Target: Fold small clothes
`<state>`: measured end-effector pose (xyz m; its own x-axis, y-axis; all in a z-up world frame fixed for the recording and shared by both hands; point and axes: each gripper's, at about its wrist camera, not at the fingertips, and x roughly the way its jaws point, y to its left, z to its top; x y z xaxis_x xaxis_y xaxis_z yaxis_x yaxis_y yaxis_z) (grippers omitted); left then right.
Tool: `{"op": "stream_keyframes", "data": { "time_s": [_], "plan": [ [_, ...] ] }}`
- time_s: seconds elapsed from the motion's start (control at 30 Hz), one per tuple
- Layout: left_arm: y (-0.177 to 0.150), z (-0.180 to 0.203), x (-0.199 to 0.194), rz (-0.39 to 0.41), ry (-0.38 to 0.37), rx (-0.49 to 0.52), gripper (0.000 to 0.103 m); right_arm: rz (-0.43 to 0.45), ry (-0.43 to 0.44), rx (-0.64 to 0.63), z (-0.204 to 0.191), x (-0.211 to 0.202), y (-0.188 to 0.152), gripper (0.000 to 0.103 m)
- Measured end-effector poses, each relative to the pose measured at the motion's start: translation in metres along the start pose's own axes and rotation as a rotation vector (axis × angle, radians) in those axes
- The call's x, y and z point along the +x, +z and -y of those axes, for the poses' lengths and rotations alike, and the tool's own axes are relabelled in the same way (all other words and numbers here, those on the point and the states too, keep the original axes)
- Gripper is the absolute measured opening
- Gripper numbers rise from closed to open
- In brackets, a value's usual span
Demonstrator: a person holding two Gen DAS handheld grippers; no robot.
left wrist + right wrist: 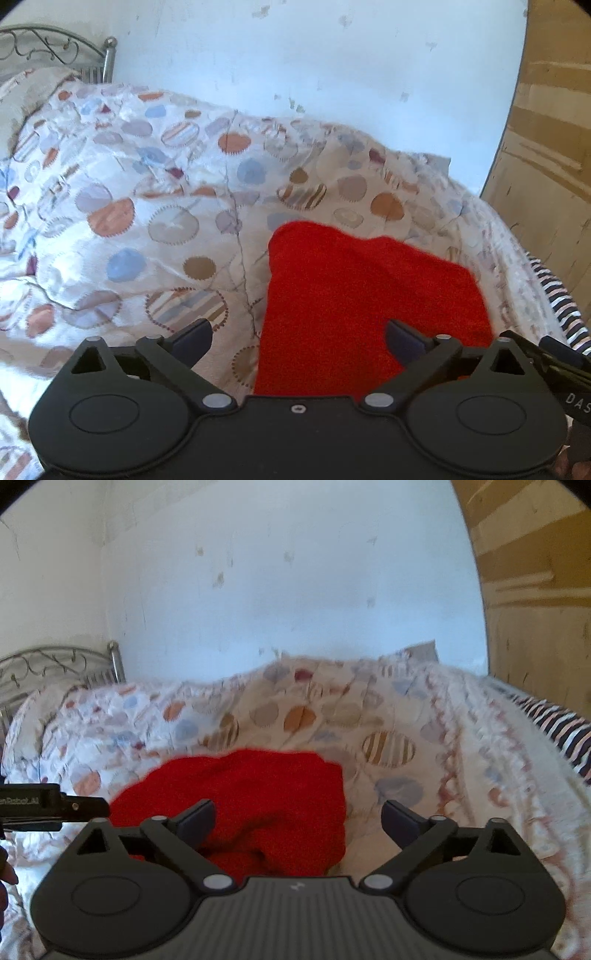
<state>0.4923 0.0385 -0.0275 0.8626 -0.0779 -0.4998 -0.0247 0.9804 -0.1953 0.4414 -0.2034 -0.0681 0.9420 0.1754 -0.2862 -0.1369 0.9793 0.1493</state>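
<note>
The left gripper and right gripper both have jaws spread wide, holding nothing. The red knitted garment lies on the patterned quilt, beneath and ahead of both grippers.

near edge of the red garment is hidden behind the left gripper body; in the right wrist view its outline is blurred. the metal headboard is cut off at the left frame edge. the striped cloth at far right is blurred and cut off
</note>
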Motion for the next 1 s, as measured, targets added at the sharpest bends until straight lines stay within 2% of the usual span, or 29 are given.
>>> {"op": "stream_keyframes", "data": {
  "time_s": [0.43, 0.77, 1.0],
  "plan": [
    [0.001, 0.018, -0.131, 0.167, -0.012, 0.054, 0.102, 0.195, -0.037, -0.001, -0.009, -0.123, 0.022, 0.103],
    [-0.029, 0.022, -0.216, 0.283, -0.011, 0.079, 0.102, 0.315, -0.07, -0.023, -0.025, -0.207, 0.003, 0.103],
    [-0.061, 0.011, -0.259, 0.329, 0.005, 0.069, 0.102, 0.336, -0.096, -0.015, -0.034, -0.253, -0.023, 0.103]
  ]
}}
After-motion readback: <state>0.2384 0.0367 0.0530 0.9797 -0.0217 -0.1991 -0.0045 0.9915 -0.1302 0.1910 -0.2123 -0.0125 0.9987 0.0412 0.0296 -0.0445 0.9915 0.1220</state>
